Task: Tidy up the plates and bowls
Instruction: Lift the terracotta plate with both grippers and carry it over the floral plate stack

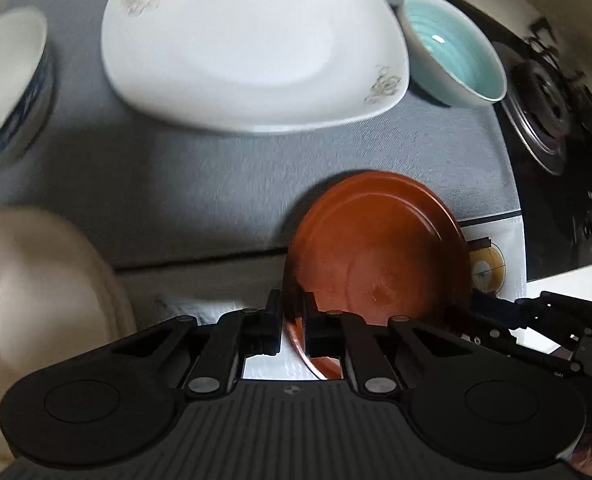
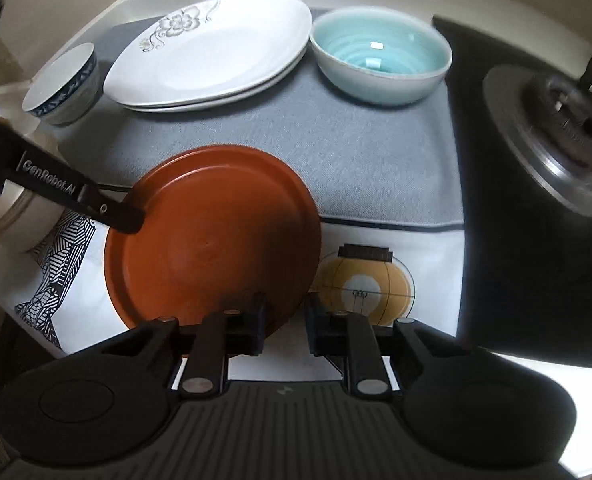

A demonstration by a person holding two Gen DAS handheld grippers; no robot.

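Observation:
My left gripper point(image 1: 292, 312) is shut on the near rim of a brown plate point(image 1: 380, 256), which is tilted above the counter. In the right wrist view the same brown plate point(image 2: 216, 236) has the left gripper point(image 2: 124, 218) clamped on its left rim. My right gripper point(image 2: 284, 316) is open at the plate's near edge, one finger over the rim, not gripping. Two stacked white flowered plates point(image 2: 212, 56) lie on the grey mat point(image 2: 356, 168), also in the left view point(image 1: 252, 48). A teal bowl point(image 2: 380, 60) sits right of them.
A small blue-and-white bowl point(image 2: 62, 84) stands at the mat's left. A cream bowl point(image 1: 36, 292) is at near left. A black stove with a burner point(image 2: 556, 136) lies to the right. A printed white cloth point(image 2: 376, 280) covers the near counter.

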